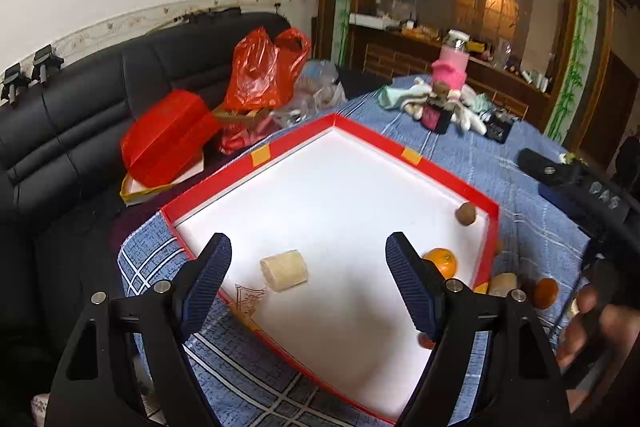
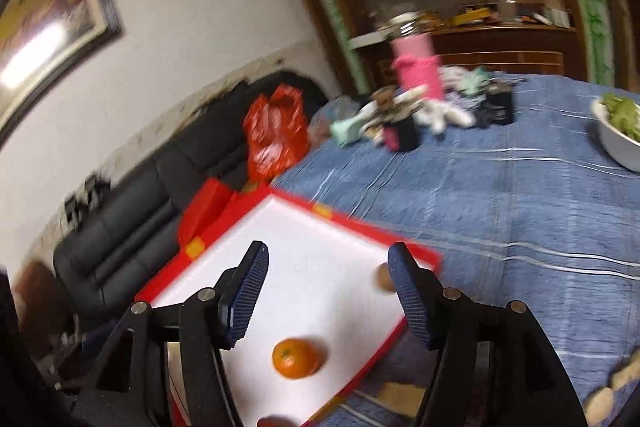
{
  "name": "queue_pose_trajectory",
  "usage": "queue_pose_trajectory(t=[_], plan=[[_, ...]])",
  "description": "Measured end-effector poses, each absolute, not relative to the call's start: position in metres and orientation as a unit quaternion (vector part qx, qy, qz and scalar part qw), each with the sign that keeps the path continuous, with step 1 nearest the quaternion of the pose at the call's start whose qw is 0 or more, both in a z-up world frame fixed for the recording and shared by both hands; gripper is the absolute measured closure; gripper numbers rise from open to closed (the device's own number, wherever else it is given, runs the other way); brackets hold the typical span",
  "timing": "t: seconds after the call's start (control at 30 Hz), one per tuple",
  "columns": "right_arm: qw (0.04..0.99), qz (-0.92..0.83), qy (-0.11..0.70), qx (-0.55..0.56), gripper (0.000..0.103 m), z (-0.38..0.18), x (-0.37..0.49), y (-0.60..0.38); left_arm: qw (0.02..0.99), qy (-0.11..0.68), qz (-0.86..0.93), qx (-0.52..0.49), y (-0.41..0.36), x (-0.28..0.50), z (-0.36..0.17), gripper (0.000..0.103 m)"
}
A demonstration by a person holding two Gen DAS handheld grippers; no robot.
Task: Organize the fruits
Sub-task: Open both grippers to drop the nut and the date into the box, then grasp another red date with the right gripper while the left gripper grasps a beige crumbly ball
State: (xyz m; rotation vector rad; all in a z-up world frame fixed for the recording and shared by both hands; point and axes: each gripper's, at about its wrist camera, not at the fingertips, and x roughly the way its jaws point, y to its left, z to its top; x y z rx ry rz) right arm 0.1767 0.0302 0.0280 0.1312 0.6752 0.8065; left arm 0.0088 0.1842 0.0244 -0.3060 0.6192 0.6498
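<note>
A red-rimmed white tray (image 1: 424, 165) lies on the blue tablecloth. Inside it are a pale banana chunk (image 1: 285, 270), an orange (image 1: 442, 261) and a brown kiwi (image 1: 466, 214). My left gripper (image 1: 308, 279) is open and empty above the tray, near the banana chunk. Outside the tray's right edge lie another pale chunk (image 1: 503, 285) and a second orange (image 1: 546, 293). In the right wrist view my right gripper (image 2: 328, 295) is open and empty above the tray (image 2: 416, 253), with the orange (image 2: 298, 357) below it and the kiwi (image 2: 383, 278) by the right finger.
A black sofa (image 1: 80, 123) holds a red box (image 1: 168, 139) and red plastic bag (image 1: 264, 71) left of the table. Pink bottle (image 1: 452, 65), cloths and small black boxes sit at the table's far side. A white bowl of greens (image 2: 620, 131) stands far right.
</note>
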Motion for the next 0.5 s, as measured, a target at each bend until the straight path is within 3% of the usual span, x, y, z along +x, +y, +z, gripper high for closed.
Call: queue_pose_trajectory(t=[0.27,0.5], plan=[[0.891,0.323,0.316,0.034,0.027,0.050,0.149,-0.084,0.922,0.286,0.224,-0.134,0.126,0.019,0.027,0.023],[0.893,0.260,0.368,0.013,0.030,0.009,0.114,-0.170,0.936,0.301,0.158,-0.095,0.076,0.026,0.018,0.023]])
